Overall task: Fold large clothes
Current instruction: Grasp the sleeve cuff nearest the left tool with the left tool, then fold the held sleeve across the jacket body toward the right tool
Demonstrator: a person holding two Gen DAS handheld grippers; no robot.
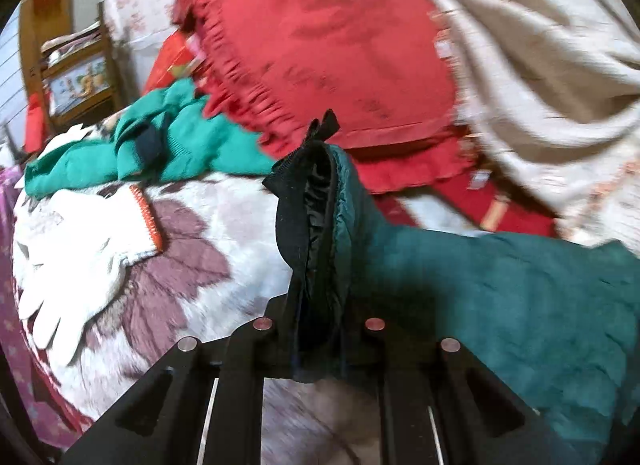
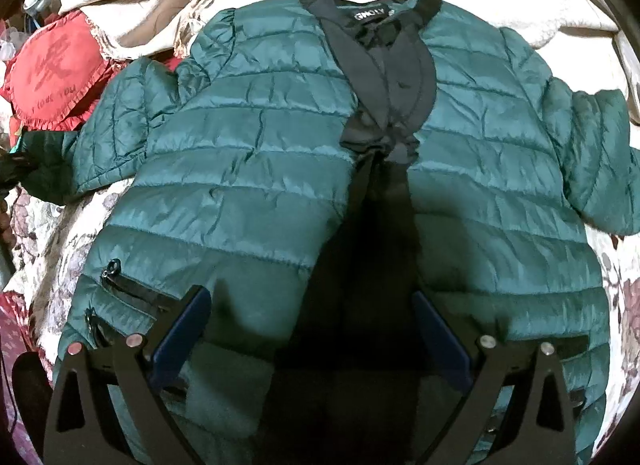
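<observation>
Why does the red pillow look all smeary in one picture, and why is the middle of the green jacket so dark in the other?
Left wrist view: motion blur smears the red pillow and the blanket. Right wrist view: sharper, with shine on the green jacket and a dark shadow down its open front; both views bulge at the edges.

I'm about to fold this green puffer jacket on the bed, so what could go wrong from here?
1. The left gripper pinches only the sleeve cuff; the slick fabric may slip out when pulled.
2. The right gripper hangs open over the jacket, so nothing pins the body and it may drag.
3. The red cushion and the green garment lie close and could snag the sleeve.
</observation>
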